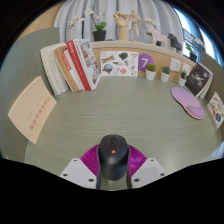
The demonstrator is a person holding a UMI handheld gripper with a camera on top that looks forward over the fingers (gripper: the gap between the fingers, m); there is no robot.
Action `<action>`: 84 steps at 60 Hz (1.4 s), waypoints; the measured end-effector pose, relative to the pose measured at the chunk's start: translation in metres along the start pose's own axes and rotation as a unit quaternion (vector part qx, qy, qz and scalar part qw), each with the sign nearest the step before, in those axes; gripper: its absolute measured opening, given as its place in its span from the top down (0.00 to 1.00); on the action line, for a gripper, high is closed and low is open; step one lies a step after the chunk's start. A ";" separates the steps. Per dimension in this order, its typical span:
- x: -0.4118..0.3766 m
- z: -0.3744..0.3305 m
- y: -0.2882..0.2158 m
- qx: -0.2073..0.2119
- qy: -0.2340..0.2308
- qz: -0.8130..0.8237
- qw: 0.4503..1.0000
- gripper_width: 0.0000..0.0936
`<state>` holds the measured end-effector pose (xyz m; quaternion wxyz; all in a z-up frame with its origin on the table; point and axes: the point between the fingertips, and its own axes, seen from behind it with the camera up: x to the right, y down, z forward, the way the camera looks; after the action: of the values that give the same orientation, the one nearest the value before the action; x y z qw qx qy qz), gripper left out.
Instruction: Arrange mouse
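Observation:
A black computer mouse (112,157) with a small orange mark on top sits between my gripper's (112,172) two fingers. The magenta pads (90,158) press against both of its sides, so the gripper is shut on it. The mouse is held over the near part of the grey-green desk (110,110). A purple mouse mat with a wrist rest (187,100) lies on the desk far ahead to the right, well beyond the fingers.
A row of books (72,65) leans at the back left, with a pale board (30,105) propped beside them. Picture cards (122,63), small potted plants (167,72) and a wooden hand figure (122,24) line the back ledge. A card (216,108) lies at the far right.

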<state>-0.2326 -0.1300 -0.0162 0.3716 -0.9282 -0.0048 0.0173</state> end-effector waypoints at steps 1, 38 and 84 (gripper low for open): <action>0.004 0.000 -0.002 -0.002 0.001 -0.003 1.000 0.63; 0.346 0.044 -0.260 0.109 0.041 -0.004 0.993 0.64; 0.407 0.131 -0.163 -0.024 0.041 0.008 0.999 0.21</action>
<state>0.1697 0.0870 -0.0099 0.3492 -0.9367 0.0175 -0.0179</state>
